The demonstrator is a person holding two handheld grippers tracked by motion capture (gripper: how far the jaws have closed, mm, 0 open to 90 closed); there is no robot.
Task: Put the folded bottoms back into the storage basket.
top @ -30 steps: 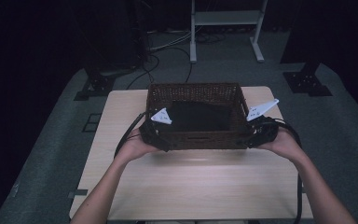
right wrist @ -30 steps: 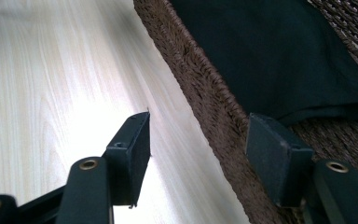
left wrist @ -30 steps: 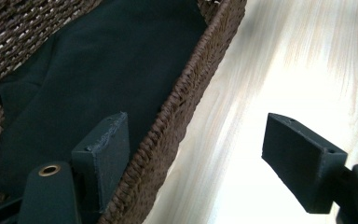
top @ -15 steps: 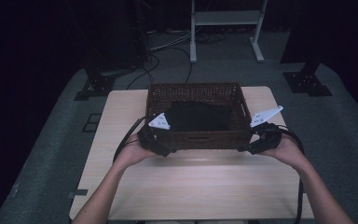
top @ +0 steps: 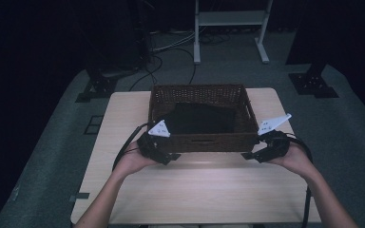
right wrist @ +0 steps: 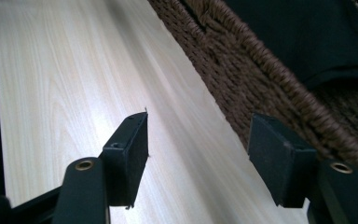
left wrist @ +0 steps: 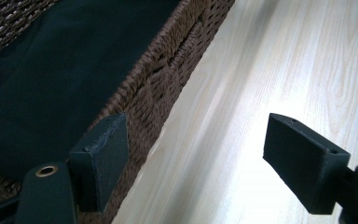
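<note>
The brown wicker basket (top: 202,118) is sitting on the far half of the pale wooden surface (top: 195,190), its near wall facing the person, with a dark folded cloth (top: 199,118) lying inside on its floor. The left gripper (top: 167,158) is hovering at the basket's near left corner, its jaws standing wide apart: in the left gripper view one jaw is lying against the woven wall (left wrist: 168,70) from outside while the other is hanging over bare wood, so nothing is clamped. The right gripper (top: 251,154) is now sitting just off the near right corner, having drawn slightly back and down from the rim compared with a second ago; its jaws are likewise apart, empty, beside the wall (right wrist: 242,70). The basket is resting in the same spot throughout, which suggests it has been let go and set in place
</note>
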